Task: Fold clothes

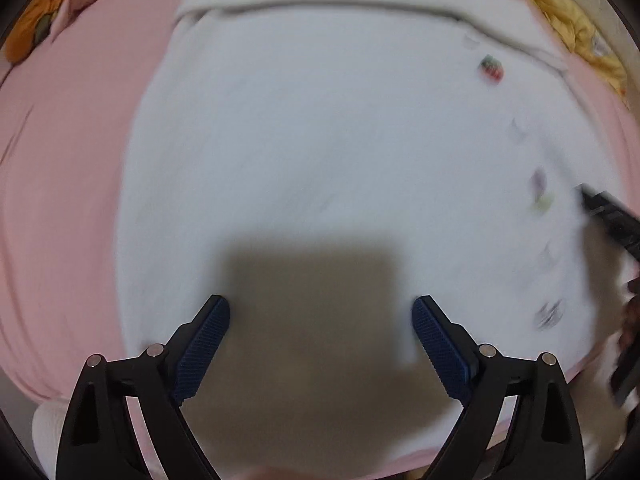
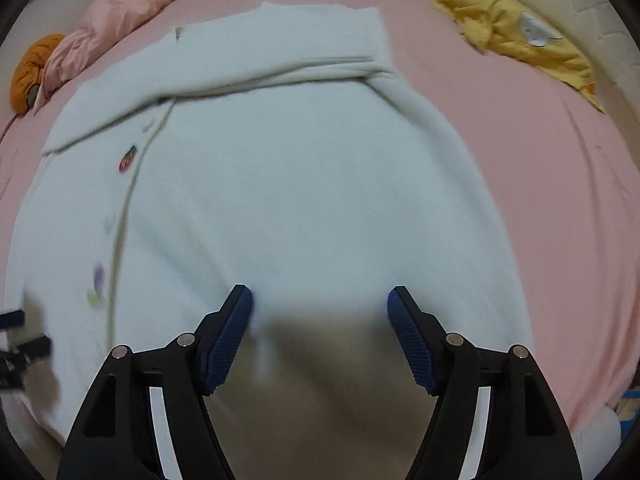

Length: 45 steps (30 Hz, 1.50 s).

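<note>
My left gripper (image 1: pixel 321 312) and right gripper (image 2: pixel 320 300): jaws spread, empty, above the white cardigan (image 2: pixel 280 184) lying flat on the pink bed (image 2: pixel 540 184). Right view alone shows its folded sleeve (image 2: pixel 256 76), farther the yellow blanket (image 2: pixel 516 36).

My left gripper (image 1: pixel 321 312) hangs wide open over white cardigan (image 1: pixel 320 140), flat on pink sheet (image 1: pixel 72 160). Strawberry patch (image 1: pixel 492 67) upper right. Right gripper (image 1: pixel 612 216) at right edge. View blurred.
</note>
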Each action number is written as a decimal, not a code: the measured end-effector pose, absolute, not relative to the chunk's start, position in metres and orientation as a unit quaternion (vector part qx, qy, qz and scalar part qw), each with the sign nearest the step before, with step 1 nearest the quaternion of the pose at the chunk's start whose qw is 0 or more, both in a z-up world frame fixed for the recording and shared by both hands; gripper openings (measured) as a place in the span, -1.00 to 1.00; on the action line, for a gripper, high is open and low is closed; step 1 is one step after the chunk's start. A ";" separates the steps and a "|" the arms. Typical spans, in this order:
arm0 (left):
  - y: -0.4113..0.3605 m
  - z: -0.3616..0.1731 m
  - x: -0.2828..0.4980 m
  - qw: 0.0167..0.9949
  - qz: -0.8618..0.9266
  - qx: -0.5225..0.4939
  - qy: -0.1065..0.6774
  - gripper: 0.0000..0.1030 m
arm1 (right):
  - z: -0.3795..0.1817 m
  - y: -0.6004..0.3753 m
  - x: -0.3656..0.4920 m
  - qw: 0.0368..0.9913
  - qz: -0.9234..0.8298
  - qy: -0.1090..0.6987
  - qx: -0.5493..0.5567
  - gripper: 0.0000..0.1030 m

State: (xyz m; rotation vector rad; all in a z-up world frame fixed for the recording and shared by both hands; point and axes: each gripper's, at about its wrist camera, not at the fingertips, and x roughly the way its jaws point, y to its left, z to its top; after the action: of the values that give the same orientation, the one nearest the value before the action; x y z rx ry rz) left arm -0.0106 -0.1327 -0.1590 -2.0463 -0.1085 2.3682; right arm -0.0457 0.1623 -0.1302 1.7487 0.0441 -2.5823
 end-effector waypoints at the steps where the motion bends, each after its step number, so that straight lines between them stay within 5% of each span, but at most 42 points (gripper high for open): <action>1: -0.140 -0.157 -0.003 0.002 0.754 -0.655 -0.036 0.81 | -0.129 0.169 -0.035 0.015 -0.826 0.014 0.564 0.38; 9: -0.152 -0.147 0.014 -0.025 0.712 -0.702 0.013 0.81 | -0.117 0.208 0.013 -0.003 -0.759 0.024 0.650 0.43; 15: -0.106 -0.104 -0.013 0.035 0.774 -0.630 -0.048 0.81 | -0.091 0.182 0.003 0.030 -0.804 0.009 0.594 0.43; 21: -0.099 -0.163 -0.009 -0.001 0.743 -0.667 -0.065 0.81 | -0.139 0.169 0.010 0.035 -0.786 -0.004 0.617 0.48; 27: -0.098 -0.155 0.030 -0.006 0.710 -0.703 -0.046 0.94 | -0.130 0.183 0.034 0.037 -0.752 -0.015 0.658 0.55; 32: -0.078 -0.122 0.002 0.000 0.760 -0.649 -0.048 0.94 | -0.087 0.146 -0.023 0.066 -0.815 0.009 0.575 0.55; 38: -0.064 -0.156 -0.011 0.000 0.726 -0.684 -0.070 0.94 | -0.134 0.120 -0.086 0.019 -0.793 0.003 0.609 0.56; 40: -0.061 -0.164 -0.003 -0.001 0.728 -0.684 -0.056 0.95 | -0.148 0.113 -0.086 0.021 -0.804 0.039 0.594 0.80; 45: -0.050 -0.130 -0.004 0.003 0.755 -0.654 -0.058 0.94 | -0.120 0.121 -0.060 0.034 -0.809 0.032 0.585 0.79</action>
State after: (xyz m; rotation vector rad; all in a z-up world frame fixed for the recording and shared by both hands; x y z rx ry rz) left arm -0.0039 -0.0498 -0.1300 -2.0490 -0.1830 2.3655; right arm -0.0595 0.1215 -0.1198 1.8010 0.0989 -2.4899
